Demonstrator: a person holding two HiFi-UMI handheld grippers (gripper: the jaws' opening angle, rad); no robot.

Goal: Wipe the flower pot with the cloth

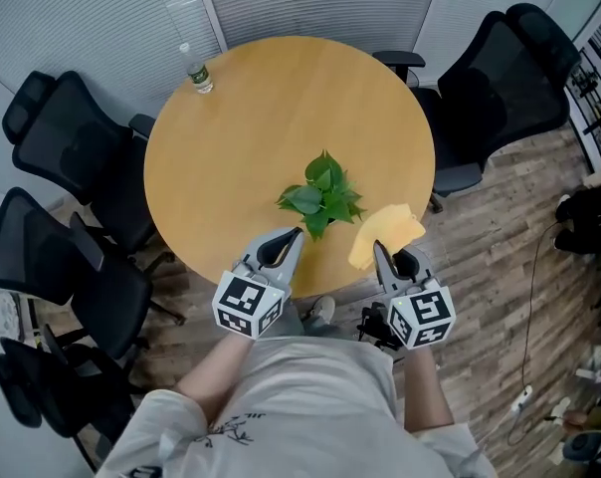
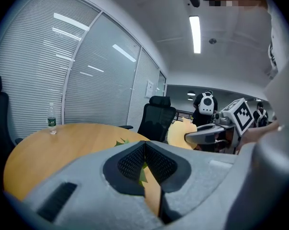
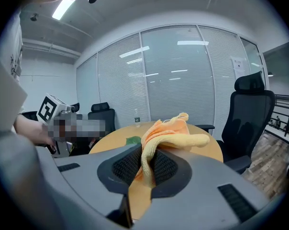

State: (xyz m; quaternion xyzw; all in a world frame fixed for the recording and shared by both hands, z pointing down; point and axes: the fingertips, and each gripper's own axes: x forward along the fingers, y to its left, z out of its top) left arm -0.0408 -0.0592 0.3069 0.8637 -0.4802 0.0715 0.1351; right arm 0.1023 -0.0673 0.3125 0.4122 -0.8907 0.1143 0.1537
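— Round wooden table (image 1: 251,118) below us. What do our fingers hold?
— Our right gripper (image 1: 378,249) clamps the yellow cloth (image 1: 385,235). Our left gripper (image 1: 295,233) is pressed closed on nothing, just on the near side of the plant (image 1: 322,195).
— And around?
— Bottle (image 1: 199,76) at the far edge, black chairs (image 1: 62,167) on the left. Leaves hide the pot from us.

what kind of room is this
Probably an office meeting room: a round wooden table with black swivel chairs around it, and blind-covered glass partition walls.
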